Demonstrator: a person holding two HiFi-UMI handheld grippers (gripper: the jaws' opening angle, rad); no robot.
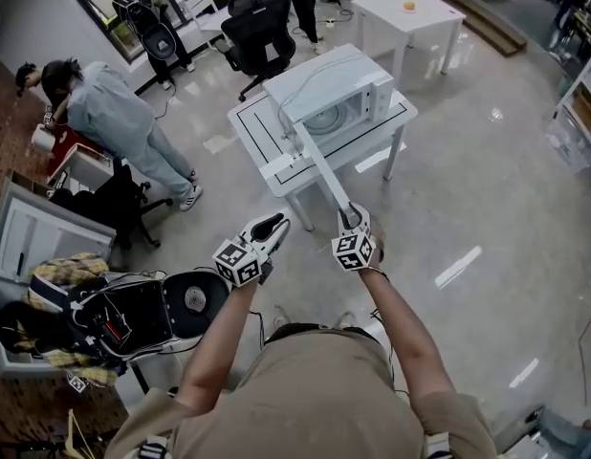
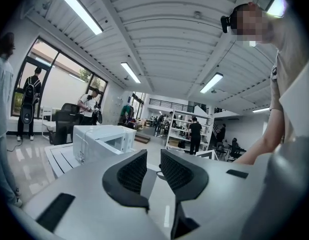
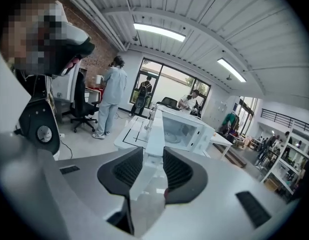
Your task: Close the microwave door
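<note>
A white microwave (image 1: 329,94) stands on a white table (image 1: 252,127) with its door (image 1: 324,175) swung wide open toward me. My right gripper (image 1: 351,220) is at the door's free end. In the right gripper view the door's edge (image 3: 155,129) runs between the two pads of the right gripper (image 3: 153,169), which are shut on it, and the open cavity of the microwave (image 3: 187,129) shows beyond. My left gripper (image 1: 267,228) hangs to the left of the door, apart from it. In its own view the left gripper (image 2: 153,166) has a narrow gap with nothing in it, and the microwave (image 2: 102,139) lies ahead to the left.
A black office chair (image 1: 259,32) stands behind the microwave's table. A person (image 1: 114,113) bends over at the left. A small white table (image 1: 410,12) with an orange object is at the back right. Cluttered gear and a black case (image 1: 133,314) lie by my left side.
</note>
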